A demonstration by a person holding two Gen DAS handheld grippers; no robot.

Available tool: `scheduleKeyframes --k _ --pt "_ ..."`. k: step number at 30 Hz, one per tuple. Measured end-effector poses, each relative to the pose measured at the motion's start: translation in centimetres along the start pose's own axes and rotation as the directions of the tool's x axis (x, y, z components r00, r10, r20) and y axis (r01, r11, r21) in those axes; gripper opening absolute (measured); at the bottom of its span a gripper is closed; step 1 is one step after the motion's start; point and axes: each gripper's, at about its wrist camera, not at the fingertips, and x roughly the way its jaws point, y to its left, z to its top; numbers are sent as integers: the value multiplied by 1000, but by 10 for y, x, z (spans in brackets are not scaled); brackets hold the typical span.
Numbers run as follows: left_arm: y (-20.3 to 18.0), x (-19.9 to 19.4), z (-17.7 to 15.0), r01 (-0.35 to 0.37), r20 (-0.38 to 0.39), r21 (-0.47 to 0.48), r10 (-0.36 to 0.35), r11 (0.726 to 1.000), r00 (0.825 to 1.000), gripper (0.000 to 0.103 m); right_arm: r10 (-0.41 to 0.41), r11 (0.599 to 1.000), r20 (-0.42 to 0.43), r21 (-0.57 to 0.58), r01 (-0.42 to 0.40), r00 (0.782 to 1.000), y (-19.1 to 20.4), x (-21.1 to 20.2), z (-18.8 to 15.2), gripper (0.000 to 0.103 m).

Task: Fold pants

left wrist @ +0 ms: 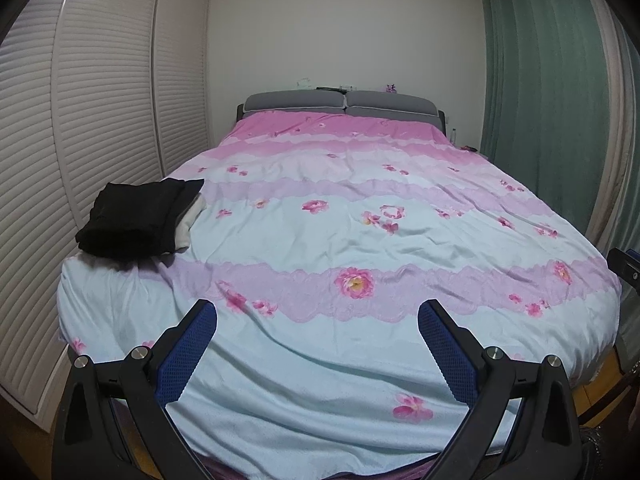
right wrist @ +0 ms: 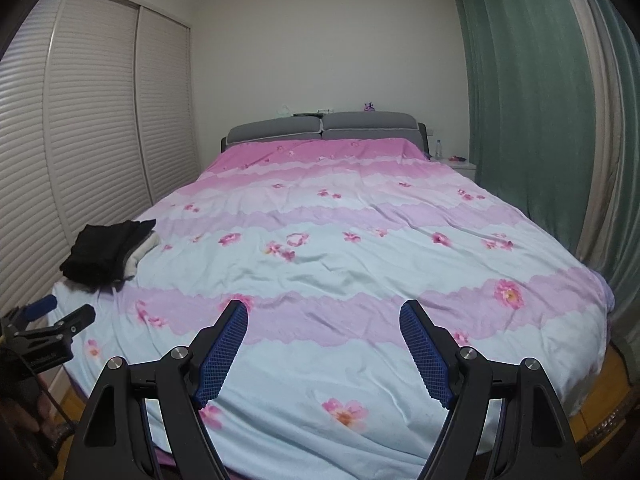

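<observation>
Both tongs empty. Left gripper [left wrist: 317, 320] has its jaws spread wide, nothing between the blue pads [left wrist: 446, 354], only bedspread [left wrist: 320, 360] beneath. Right gripper [right wrist: 323, 322] is the same: jaws wide apart, no cloth in them, hovering over the near end of the bed and tipped slightly down.

Pants [left wrist: 136, 220]: a dark stack at the bed's left edge, ahead and well to the left of both tongs, nearer the left one, apart from either. A pale layer [left wrist: 191, 224] peeks out at the stack's right side; can't tell whether it's a lining or a separate garment, view too small. The stack looks compact and squared off, so it may already be folded.

Step, as I judge it: between grasps. Either the fold is finished and set aside, or this is the approach to pick the pants up. No fabric is spread on the open bedspread in front of the tongs, so no fold is under way.

Next move, if work remains: swing both tongs left and forward to the stack, drop low, pinch the top layer at two corners, drag it to the bare middle of the bed. Risk: pinching bedspread along with the cloth, or taking several layers at once.
</observation>
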Motion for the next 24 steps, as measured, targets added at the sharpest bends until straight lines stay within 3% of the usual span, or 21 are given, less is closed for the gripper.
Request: scheduleKeyframes --k 24 --pt "7 -4 -2 -9 -5 -1 9 1000 1000 103 22 1000 -34 -5 -23 999 5 2 -7 79"
